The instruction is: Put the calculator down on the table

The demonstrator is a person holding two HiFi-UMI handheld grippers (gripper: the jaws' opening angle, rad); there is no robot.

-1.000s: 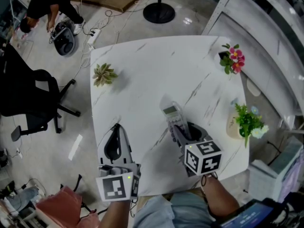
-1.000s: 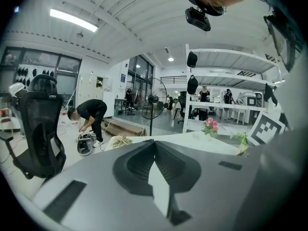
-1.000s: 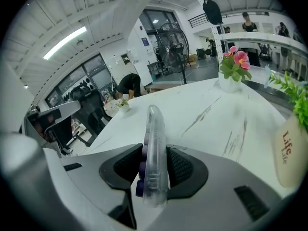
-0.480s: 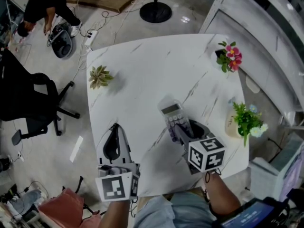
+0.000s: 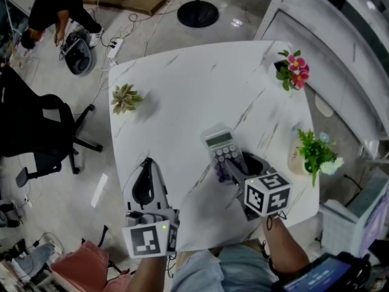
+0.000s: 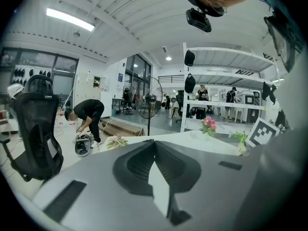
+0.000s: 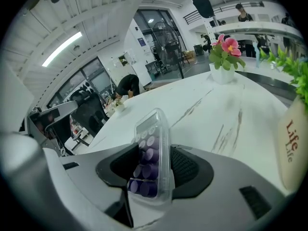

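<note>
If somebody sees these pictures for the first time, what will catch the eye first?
First, the calculator with purple keys, near the middle of the white marble table, between the jaws of the right gripper, which have just been opening. Next, the pink flowers at the table's far right corner, and the left gripper, shut, near the front edge.

The cream plant pot (image 7: 292, 146) reads "Life" twice.
</note>
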